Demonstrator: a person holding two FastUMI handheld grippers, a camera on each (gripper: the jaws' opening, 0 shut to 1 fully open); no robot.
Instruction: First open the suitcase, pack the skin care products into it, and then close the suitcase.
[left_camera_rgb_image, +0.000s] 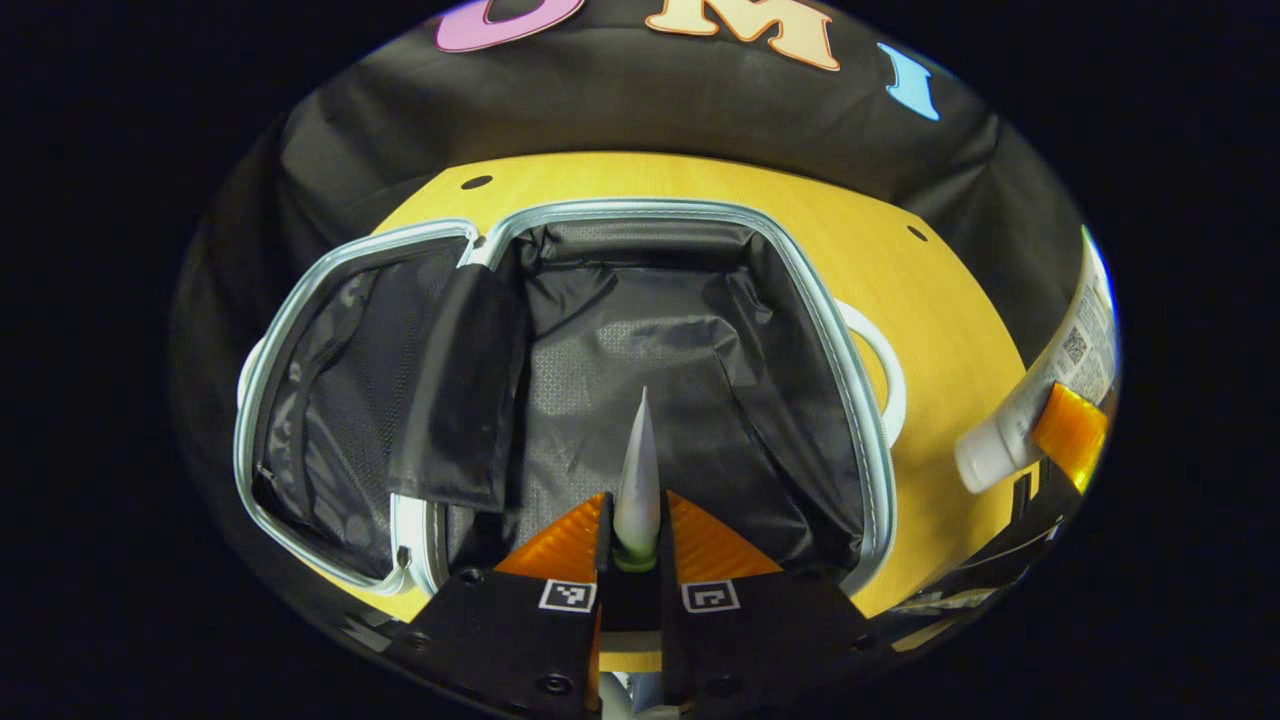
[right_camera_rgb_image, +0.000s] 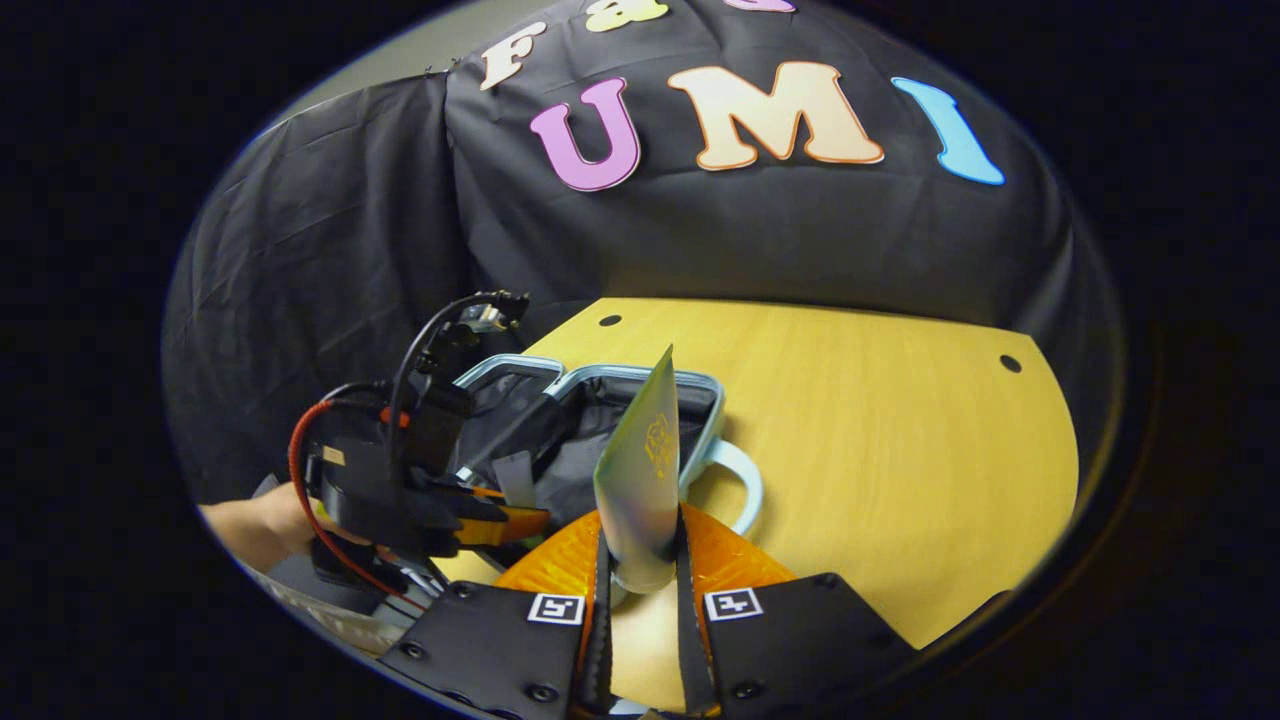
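Note:
The suitcase (left_camera_rgb_image: 640, 330) lies open on the table, with black lining, a pale zip trim and its lid (left_camera_rgb_image: 330, 420) folded out to the left. My left gripper (left_camera_rgb_image: 637, 515) is shut on a slim silver tube (left_camera_rgb_image: 640, 460) with a green cap, held edge-on over the main compartment. My right gripper (right_camera_rgb_image: 640, 540) is shut on a flat green-silver tube (right_camera_rgb_image: 645, 460) with gold print, which points up. This tube (left_camera_rgb_image: 1050, 390) also appears at the right edge of the left gripper view, off to the side of the suitcase. The left gripper (right_camera_rgb_image: 480, 520) hovers over the suitcase (right_camera_rgb_image: 590, 420).
The yellow wooden table (right_camera_rgb_image: 880, 430) has small holes near its back edge. The suitcase's white handle (left_camera_rgb_image: 885, 375) sticks out on its right side. A hand (right_camera_rgb_image: 260, 525) holds the left gripper. The black cloth wall stands behind the table.

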